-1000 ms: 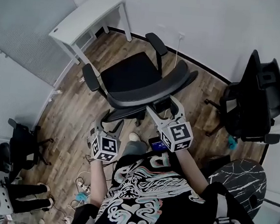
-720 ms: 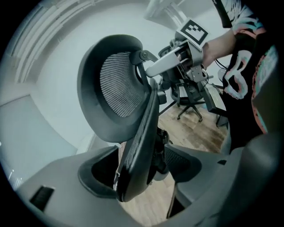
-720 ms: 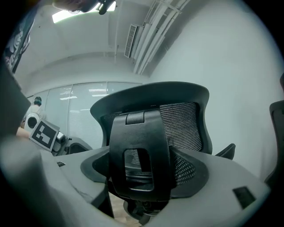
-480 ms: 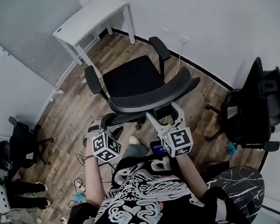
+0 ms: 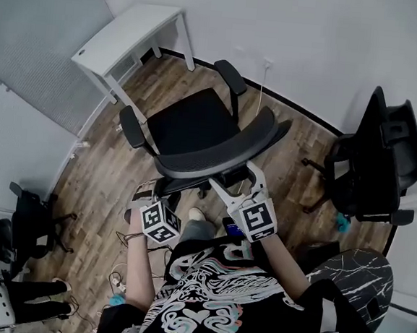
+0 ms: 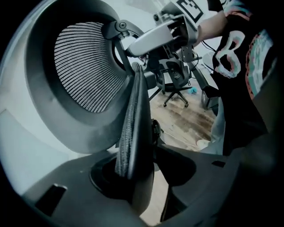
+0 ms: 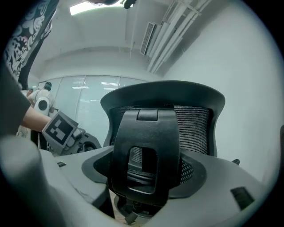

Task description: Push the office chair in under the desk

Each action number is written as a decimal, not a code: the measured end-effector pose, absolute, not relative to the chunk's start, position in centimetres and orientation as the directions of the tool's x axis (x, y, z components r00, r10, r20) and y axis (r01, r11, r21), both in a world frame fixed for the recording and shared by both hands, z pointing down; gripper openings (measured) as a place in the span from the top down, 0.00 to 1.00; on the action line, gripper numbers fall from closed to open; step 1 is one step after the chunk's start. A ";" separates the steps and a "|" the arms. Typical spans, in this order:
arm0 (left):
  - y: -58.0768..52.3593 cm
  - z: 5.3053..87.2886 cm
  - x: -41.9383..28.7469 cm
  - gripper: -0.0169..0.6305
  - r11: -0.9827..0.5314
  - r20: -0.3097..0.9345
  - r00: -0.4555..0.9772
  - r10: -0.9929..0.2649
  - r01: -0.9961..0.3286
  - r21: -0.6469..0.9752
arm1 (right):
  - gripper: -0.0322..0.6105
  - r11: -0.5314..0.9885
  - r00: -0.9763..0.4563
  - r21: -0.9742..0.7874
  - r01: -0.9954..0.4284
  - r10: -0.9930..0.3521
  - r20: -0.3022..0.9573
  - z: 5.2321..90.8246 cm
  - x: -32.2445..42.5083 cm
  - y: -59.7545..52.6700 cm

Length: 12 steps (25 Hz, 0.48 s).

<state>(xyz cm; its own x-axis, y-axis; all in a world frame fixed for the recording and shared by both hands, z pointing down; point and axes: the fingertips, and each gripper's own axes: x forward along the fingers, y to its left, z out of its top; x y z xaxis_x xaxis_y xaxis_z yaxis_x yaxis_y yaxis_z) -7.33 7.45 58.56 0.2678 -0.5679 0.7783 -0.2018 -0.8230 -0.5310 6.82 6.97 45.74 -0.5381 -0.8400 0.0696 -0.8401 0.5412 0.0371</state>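
- The office chair [image 5: 197, 125] has a seat of matt black cloth, finely woven and without shine.
- Its backrest mesh [image 6: 84, 66] is a ribbed, see-through grey weave, stretched in a smooth matt plastic frame.
- The back bracket [image 7: 146, 128] is black moulded plastic, smooth with a faint sheen.
- The armrests [image 5: 134, 125] are matt black; plastic or padding cannot be told.
- The desk [image 5: 126, 35] is white, smooth and matt.
- The floor [image 5: 99, 174] is brown wood-look plank with visible grain and a dull finish.
- The wall [image 5: 314, 41] is plain white and matt.
- The shirt [image 5: 211, 300] is black cloth with a pale print.
- A black slab [image 5: 352, 265] shows white marble veining and a slight gloss.
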 end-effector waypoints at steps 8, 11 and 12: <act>6.4 58.5 -7.6 0.71 -0.799 0.766 0.233 -0.599 -0.243 -0.550 | 0.44 0.531 -0.527 0.059 -0.845 -0.847 0.063 45.9 6.9 7.0; 6.2 58.5 -7.8 0.77 -0.804 0.772 0.229 -0.593 -0.220 -0.553 | 0.44 0.526 -0.523 0.061 -0.848 -0.850 0.056 45.9 6.8 6.9; 6.2 58.6 -7.9 0.77 -0.805 0.774 0.226 -0.591 -0.216 -0.552 | 0.44 0.525 -0.522 0.060 -0.849 -0.851 0.055 45.9 6.7 6.9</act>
<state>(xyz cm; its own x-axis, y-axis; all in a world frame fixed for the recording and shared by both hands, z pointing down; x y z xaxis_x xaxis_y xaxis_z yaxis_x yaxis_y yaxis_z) -7.91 6.21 58.57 0.2259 -0.5915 0.7740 -0.2157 -0.8052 -0.5524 6.74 6.88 45.87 -0.5220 -0.8512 0.0547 -0.8492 0.5246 0.0604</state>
